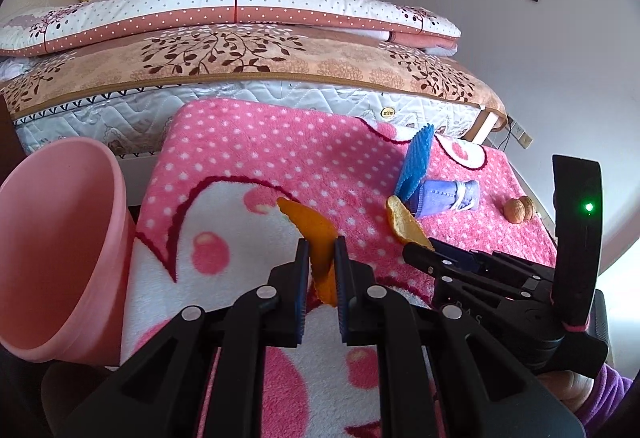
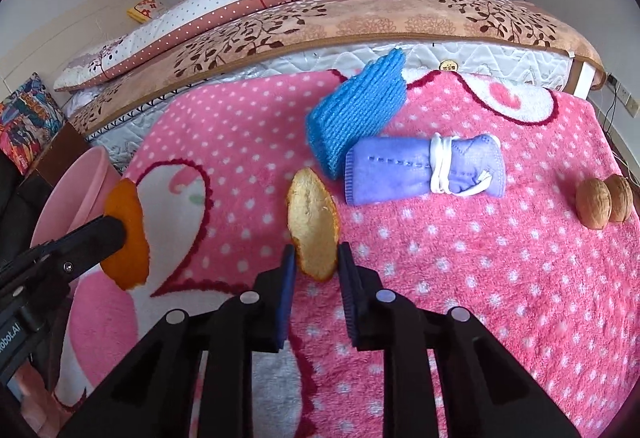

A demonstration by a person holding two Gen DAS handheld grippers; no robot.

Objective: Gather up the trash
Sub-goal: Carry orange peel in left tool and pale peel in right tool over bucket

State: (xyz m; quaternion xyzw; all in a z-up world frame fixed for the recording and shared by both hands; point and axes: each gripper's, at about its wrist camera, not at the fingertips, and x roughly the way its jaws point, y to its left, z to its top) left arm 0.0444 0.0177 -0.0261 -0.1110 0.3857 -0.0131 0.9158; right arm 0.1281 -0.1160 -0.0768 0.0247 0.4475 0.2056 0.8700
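Orange peel, bright side out, is clamped between the fingers of the left gripper above the pink dotted blanket, with the pink bin at its nine o'clock. The right gripper has its fingers closed on a second peel, pale pith up. At that peel's one o'clock lie a blue cloth and a rolled purple cloth; two walnuts sit at three o'clock.
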